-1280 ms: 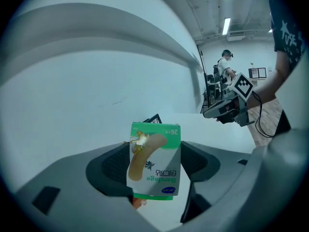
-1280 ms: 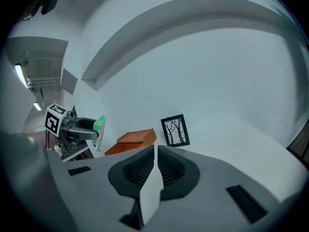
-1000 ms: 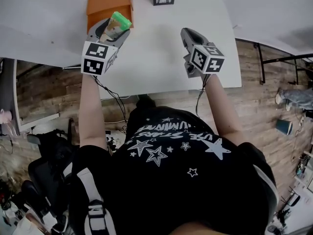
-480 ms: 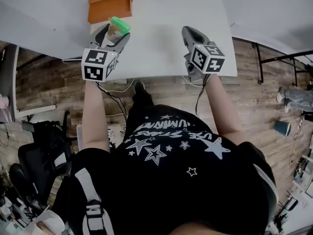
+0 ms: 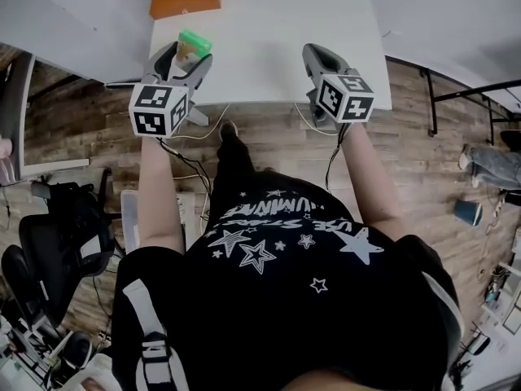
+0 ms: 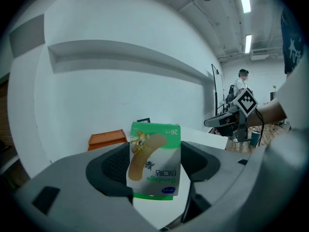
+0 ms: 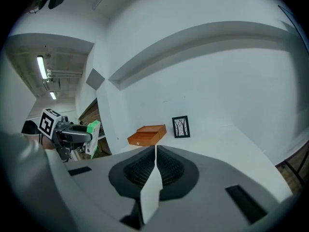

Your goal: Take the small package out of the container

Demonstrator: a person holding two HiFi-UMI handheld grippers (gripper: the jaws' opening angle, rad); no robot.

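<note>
— The light?
— Bright, even; a long ceiling tube lamp [image 6: 248, 43] glows upper right in the left gripper view.
— Sharpness?
— Both gripper views bend and darken toward their edges; the green-and-white bandage package [image 6: 154, 161] is crisp at centre frame.

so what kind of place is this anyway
Probably an office or lab workroom: a white table, a black office chair, wood-plank flooring, and ceiling strip lights.

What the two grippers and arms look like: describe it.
The left gripper and right gripper are grey with black ribbed pads. Each carries a white cube of black square markers and trails a dark cable. The person wears a black short-sleeved shirt with white stars.
</note>
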